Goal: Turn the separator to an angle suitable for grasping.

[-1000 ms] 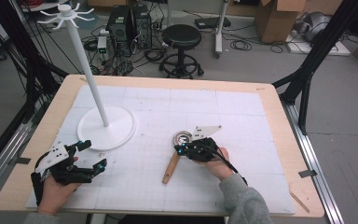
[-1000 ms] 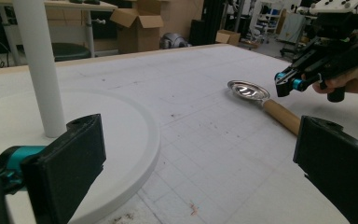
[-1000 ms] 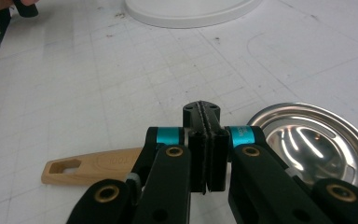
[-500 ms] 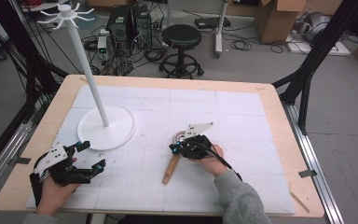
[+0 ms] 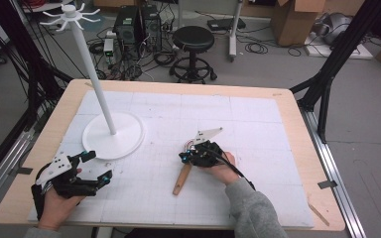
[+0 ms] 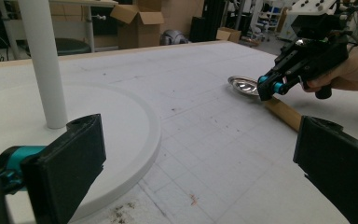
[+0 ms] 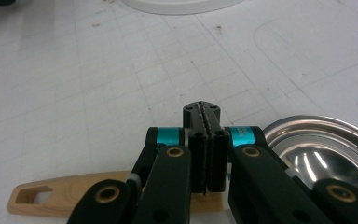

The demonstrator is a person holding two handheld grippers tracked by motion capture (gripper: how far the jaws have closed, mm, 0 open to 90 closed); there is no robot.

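Right hand-held gripper [image 7: 204,149] jaws pressed together, empty, hovering over wooden-handled steel ladle [image 7: 74,193] lying mid-table toward near edge. Left hand-held gripper [image 6: 191,172] jaws wide apart, idle near-left corner beside white round-based pole stand [image 5: 113,135].

Lab: cables [image 5: 129,57], cardboard boxes [image 5: 297,20]

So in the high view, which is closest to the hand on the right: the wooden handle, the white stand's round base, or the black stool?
1. Wooden handle, just beside the right gripper, to its left.
2. Round white base, farther left on the table.
3. Black stool, on the floor beyond the table.
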